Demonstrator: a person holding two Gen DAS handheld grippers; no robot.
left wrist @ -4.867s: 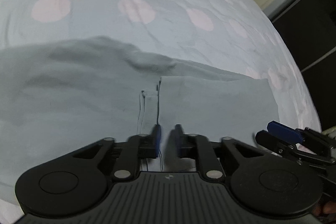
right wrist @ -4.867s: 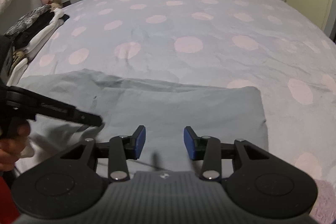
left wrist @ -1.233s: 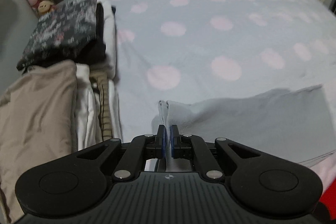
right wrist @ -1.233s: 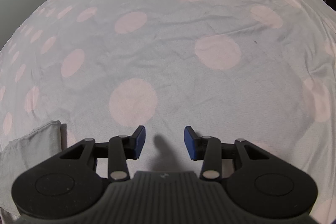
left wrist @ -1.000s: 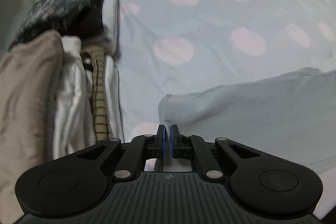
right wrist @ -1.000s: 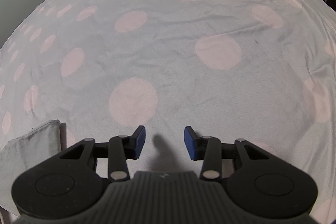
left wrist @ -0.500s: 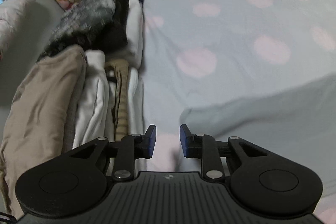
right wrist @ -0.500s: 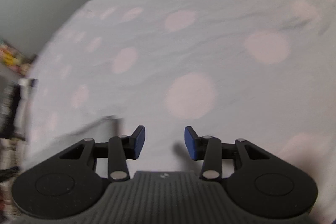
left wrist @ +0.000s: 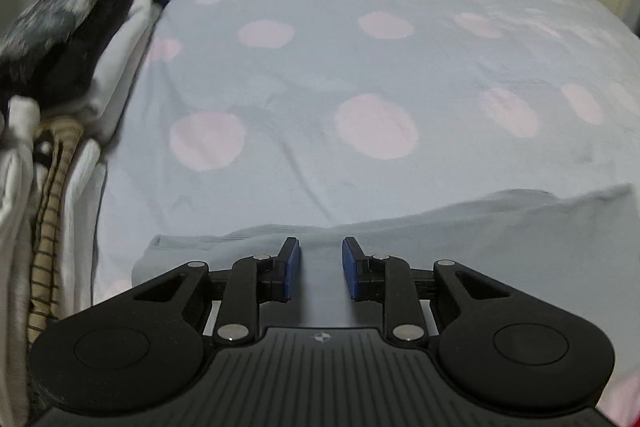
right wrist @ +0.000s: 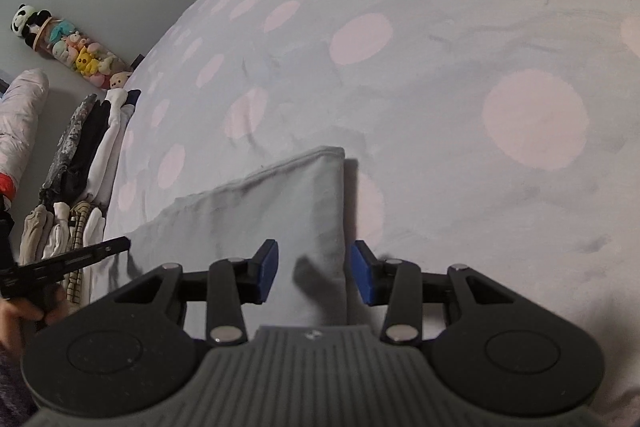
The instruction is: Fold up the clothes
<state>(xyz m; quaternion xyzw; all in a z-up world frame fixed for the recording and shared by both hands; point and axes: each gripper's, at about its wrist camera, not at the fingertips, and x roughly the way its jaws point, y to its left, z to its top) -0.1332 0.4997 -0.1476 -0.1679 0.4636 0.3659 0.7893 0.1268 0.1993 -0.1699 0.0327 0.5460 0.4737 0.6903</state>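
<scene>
Both tools hung empty, jaws parted! The left gripper (left wrist: 320, 269) hovered over the near-left corner of the grey folded garment (right wrist: 280, 211), which lay flat on the dotted bedspread (left wrist: 360, 67), its long axis running left to right. The right gripper (right wrist: 314, 273) straddled its right edge, equally near, so either could pinch.

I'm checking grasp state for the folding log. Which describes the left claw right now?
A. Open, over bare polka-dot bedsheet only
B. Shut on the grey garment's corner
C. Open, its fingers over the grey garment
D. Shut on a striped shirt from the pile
C: the left claw has a clear gap between its blue pads, with the folded grey garment lying beneath, ungripped.
</scene>
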